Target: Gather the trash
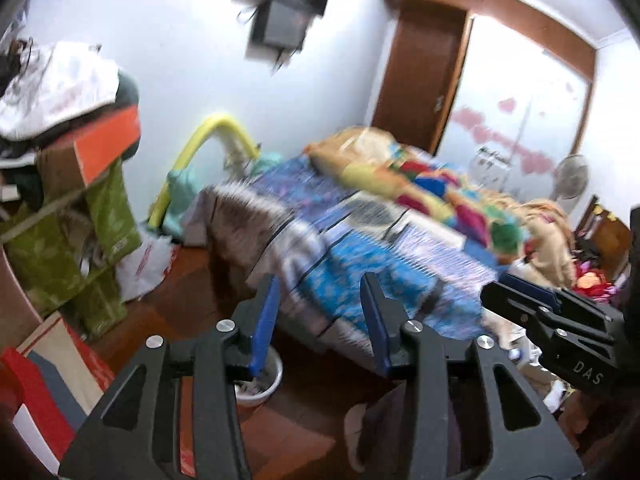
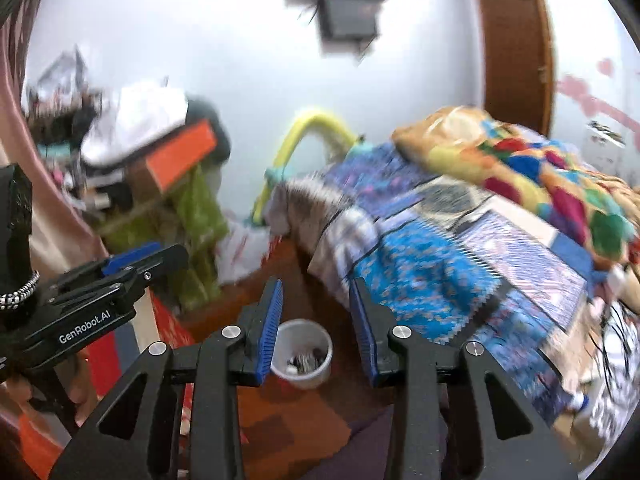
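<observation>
A cluttered bedroom with a pale wall and a reddish-brown floor (image 2: 280,412) fills both views, blurred by motion. A bed (image 2: 420,264) covered by a blue patterned sheet takes up the right side, with a bright multicoloured blanket (image 2: 532,160) heaped on its far part. On the floor just beside the near corner of the bed stands a small white bin (image 2: 302,354) with bits of trash inside. To the left of the bed, against the wall, leans a yellow padded bar (image 1: 208,140), and further left rises a pile of green cardboard boxes (image 1: 100,220) topped by an orange box (image 1: 108,144) and white cloth. The left gripper (image 1: 320,320) has its blue-padded jaws parted with nothing between them, pointing over the bed's near corner. The right gripper (image 2: 316,328) is likewise parted and empty, with the bin showing in the gap below its fingers. A dark wall-mounted box hangs above the bed.
</observation>
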`<state>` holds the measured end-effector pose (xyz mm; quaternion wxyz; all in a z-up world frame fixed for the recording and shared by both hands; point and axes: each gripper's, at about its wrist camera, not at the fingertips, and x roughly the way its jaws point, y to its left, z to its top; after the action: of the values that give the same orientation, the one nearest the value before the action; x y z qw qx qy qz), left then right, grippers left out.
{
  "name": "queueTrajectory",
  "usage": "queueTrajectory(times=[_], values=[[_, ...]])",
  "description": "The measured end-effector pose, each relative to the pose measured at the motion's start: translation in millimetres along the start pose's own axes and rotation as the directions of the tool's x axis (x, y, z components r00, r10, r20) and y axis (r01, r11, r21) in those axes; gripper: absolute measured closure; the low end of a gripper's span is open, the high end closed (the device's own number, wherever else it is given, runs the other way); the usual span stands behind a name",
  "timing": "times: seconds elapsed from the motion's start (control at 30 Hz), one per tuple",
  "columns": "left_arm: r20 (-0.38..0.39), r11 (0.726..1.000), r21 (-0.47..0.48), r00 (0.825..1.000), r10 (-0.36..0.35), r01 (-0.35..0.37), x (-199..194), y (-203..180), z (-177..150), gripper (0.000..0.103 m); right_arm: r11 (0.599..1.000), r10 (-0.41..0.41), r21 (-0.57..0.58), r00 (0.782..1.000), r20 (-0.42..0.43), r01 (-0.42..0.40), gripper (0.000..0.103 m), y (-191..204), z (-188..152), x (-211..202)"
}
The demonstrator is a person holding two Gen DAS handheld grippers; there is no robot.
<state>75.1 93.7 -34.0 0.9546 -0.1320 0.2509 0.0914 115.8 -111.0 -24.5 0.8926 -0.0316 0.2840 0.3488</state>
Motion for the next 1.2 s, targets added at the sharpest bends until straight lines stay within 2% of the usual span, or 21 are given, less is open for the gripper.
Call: queueTrajectory(times=[0.1,0.17,0.27,0.33,0.37,0.4,0.43,0.47,0.5,0.53,0.77,1.2], values=[[0.058,0.999,0.028,0.998,-0.038,0.036,-34,-14,0,0.061,0.998,-0.069,0.019,0.995,0.079,0.068,0.071,4,-5,-39],[0.090,0.996,0.056,0.993,-0.075,0.070,-58,-24,-2,0.056,0.996,-0.092,0.028,0.989,0.116,0.089,0.070,9,-8,-59],[0.123,0.991,0.103,0.987,-0.100,0.088,-86,-37,-7,0.053,0.989,-0.148,0.039,0.973,0.179,0.143,0.065,15,-13,-87],[0.137,0.986,0.142,0.984,-0.111,0.091,-102,-43,-12,0.050,0.982,-0.191,0.054,0.955,0.225,0.183,0.045,19,-18,-101],[0.143,0.983,0.157,0.983,-0.117,0.094,-109,-46,-14,0.044,0.978,-0.208,0.062,0.947,0.243,0.199,0.040,21,-21,-109],[0.146,0.982,0.164,0.982,-0.122,0.097,-113,-48,-16,0.040,0.974,-0.225,0.067,0.939,0.259,0.215,0.030,23,-23,-113],[0.148,0.980,0.168,0.980,-0.131,0.105,-119,-49,-18,0.029,0.969,-0.248,0.077,0.930,0.272,0.236,0.020,23,-25,-118],[0.151,0.980,0.165,0.979,-0.137,0.112,-122,-48,-19,0.017,0.962,-0.271,0.089,0.921,0.280,0.257,0.015,24,-26,-121],[0.156,0.980,0.161,0.977,-0.143,0.117,-125,-48,-20,0.012,0.955,-0.297,0.107,0.911,0.287,0.277,0.006,23,-28,-124],[0.164,0.980,0.155,0.976,-0.147,0.122,-128,-48,-21,0.008,0.948,-0.318,0.126,0.902,0.292,0.293,0.000,23,-31,-129],[0.183,0.977,0.179,0.971,-0.152,0.119,-135,-47,-26,0.008,0.893,-0.450,0.172,0.834,0.319,0.415,0.000,23,-36,-139],[0.155,0.975,0.191,0.977,-0.146,0.115,-127,-53,-33,0.008,0.897,-0.441,0.150,0.843,0.307,0.415,0.000,28,-42,-146]])
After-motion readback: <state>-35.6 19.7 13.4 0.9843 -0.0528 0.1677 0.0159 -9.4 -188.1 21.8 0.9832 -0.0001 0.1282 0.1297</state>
